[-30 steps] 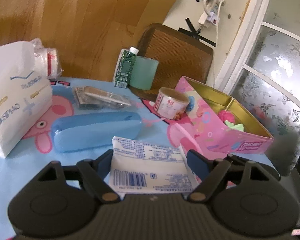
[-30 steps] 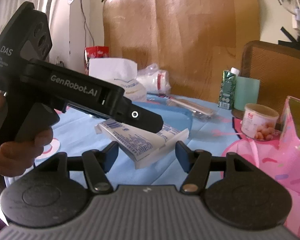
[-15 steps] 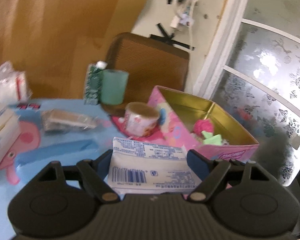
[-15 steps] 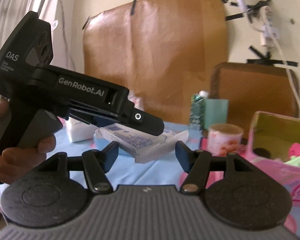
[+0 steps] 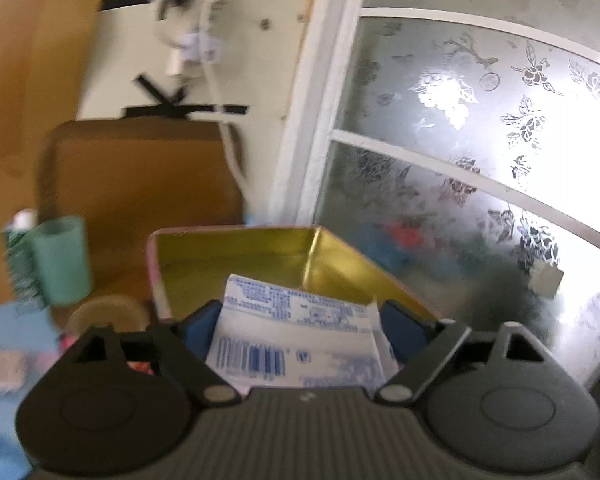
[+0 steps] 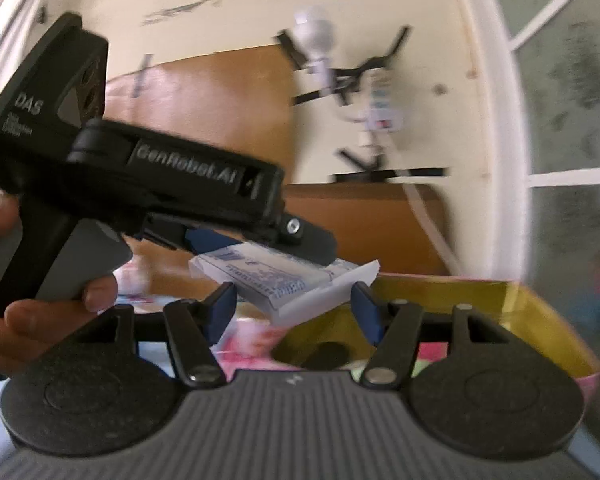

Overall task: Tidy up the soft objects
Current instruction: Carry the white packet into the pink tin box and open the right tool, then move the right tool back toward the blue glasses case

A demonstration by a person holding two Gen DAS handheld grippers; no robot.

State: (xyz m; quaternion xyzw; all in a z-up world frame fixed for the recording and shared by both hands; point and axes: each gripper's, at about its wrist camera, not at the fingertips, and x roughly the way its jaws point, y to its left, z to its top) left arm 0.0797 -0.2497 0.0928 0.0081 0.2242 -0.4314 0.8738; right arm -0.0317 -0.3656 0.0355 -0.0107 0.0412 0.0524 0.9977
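Against a frosted window and taped wall, the left claw [image 5: 300, 320] is clamped on a tissue pack [image 5: 296, 336] held just above the near edge of the open tin [image 5: 236, 248], while the right claw [image 6: 294, 306] hangs apart, empty, nearby.

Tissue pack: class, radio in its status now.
Left gripper shut on tissue pack, above open pink box. Right gripper open, empty. Nothing blocking.

Glossy plastic-wrapped tissue pack [image 5: 296, 336]; shiny gold metal inside the tin box [image 5: 260, 256].
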